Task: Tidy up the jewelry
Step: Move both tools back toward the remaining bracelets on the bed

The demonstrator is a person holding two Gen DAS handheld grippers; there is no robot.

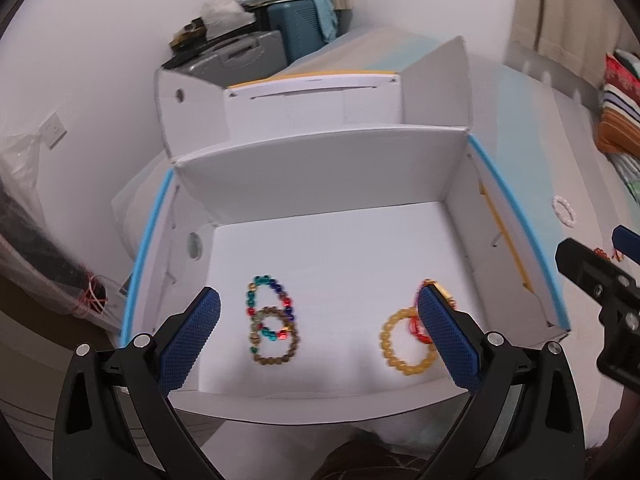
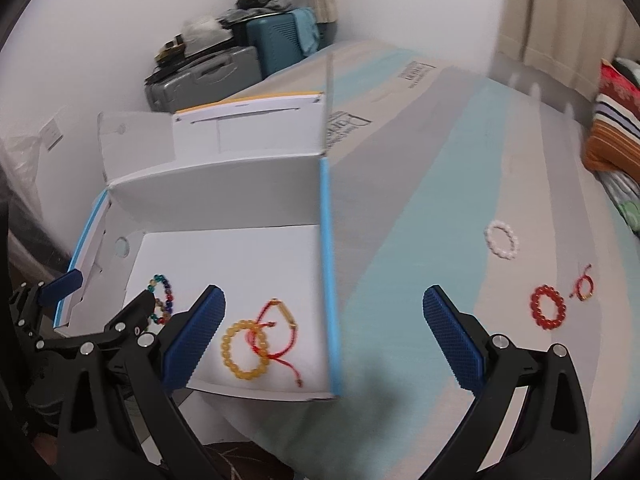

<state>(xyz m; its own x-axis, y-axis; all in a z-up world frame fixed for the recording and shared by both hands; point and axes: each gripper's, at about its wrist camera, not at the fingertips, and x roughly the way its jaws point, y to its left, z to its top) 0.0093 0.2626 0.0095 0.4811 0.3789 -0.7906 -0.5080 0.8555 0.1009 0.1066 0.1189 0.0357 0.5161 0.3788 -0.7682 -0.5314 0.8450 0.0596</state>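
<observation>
Bracelets lie partly sorted, some inside a white box (image 1: 328,168), others out on the striped bed (image 2: 420,208).

At the box's left, a multicoloured bead bracelet (image 1: 267,300) overlaps a brown bead bracelet (image 1: 276,336) on the floor of the box, between the fingers of the left tool (image 1: 318,332), whose jaws stand wide apart, holding nothing. Right of them lies a yellow bead bracelet (image 2: 244,350), crossed by a red cord bracelet (image 2: 280,332). The right tool (image 2: 324,332), jaws likewise spread and empty, straddles the box's blue-edged right wall. Farther right on the bed rest a white bead bracelet (image 2: 502,240), a red bead bracelet (image 2: 548,307) and a small red cord piece (image 2: 584,285).
</observation>
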